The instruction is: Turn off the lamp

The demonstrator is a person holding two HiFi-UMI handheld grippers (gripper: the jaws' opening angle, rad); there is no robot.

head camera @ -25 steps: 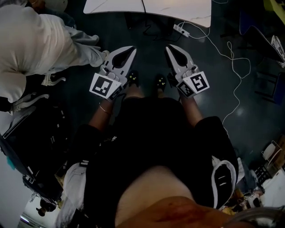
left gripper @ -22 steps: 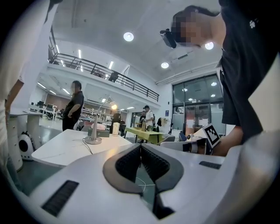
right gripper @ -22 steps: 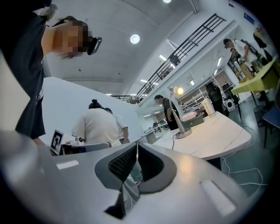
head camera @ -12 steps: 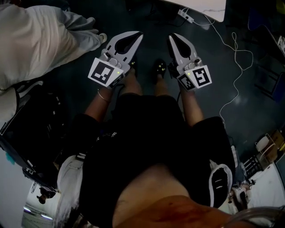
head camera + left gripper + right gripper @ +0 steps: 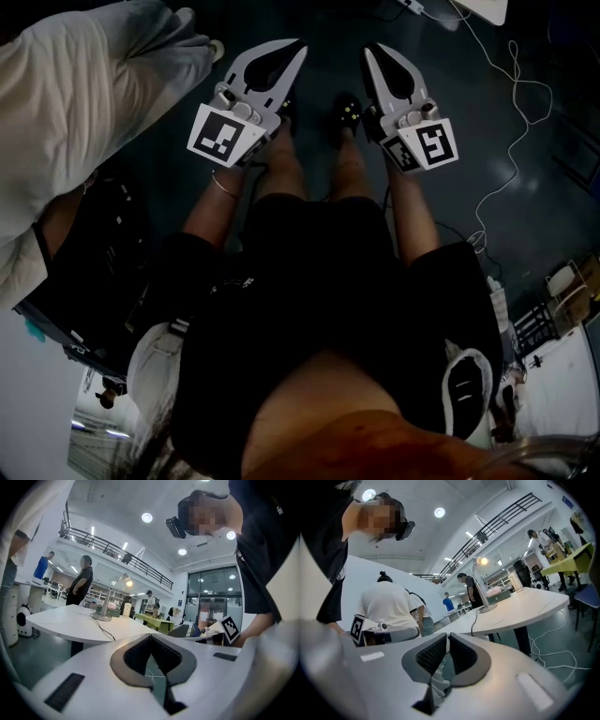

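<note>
Lamp distant, details too small; table cut off at edge.

White left gripper and right gripper, dark floor!
Marker cubes show black-and-white squares; lamp silver, glowing amber; table white.

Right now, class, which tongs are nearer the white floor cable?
Right. The right tongs sit left of the white cable in the head view; the left tongs lie farther left, beyond them.
</note>
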